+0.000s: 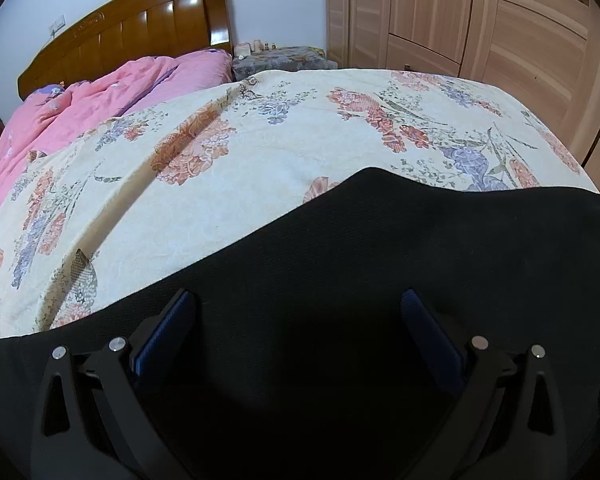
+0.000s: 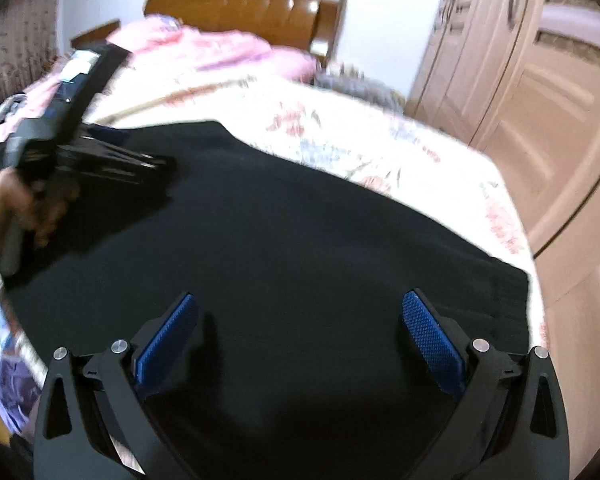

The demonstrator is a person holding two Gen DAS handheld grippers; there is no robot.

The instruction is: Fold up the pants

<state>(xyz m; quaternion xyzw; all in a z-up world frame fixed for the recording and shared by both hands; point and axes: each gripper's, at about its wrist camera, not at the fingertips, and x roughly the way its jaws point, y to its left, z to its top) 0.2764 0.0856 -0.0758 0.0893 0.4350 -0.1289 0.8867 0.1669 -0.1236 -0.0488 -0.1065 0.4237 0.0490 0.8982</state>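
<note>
On the far left of the right wrist view a person's hand (image 2: 24, 208) grips the handle of the left gripper (image 2: 162, 162), which lies low over the left part of the black pants (image 2: 300, 220); from this side its fingers are blurred together, but its own camera shows them spread wide with nothing between the blue pads (image 1: 168, 328). The pants lie flat across the near edge of the floral bedspread (image 1: 240, 184), filling the lower half of both views, probably spread out there so the bed serves as a folding surface. Moving right, the right gripper (image 2: 300, 332) hovers over the middle of the cloth, its jaws also wide apart and holding nothing; both tools look set to take hold of the fabric rather than carry it. Whether either fingertip touches the cloth cannot be told. Behind, a pink quilt (image 1: 100, 92) is bunched toward the wooden headboard (image 1: 140, 28), leaving the near part of the bed free for the work, and a wardrobe (image 1: 480, 20) stands along the right side.
</note>
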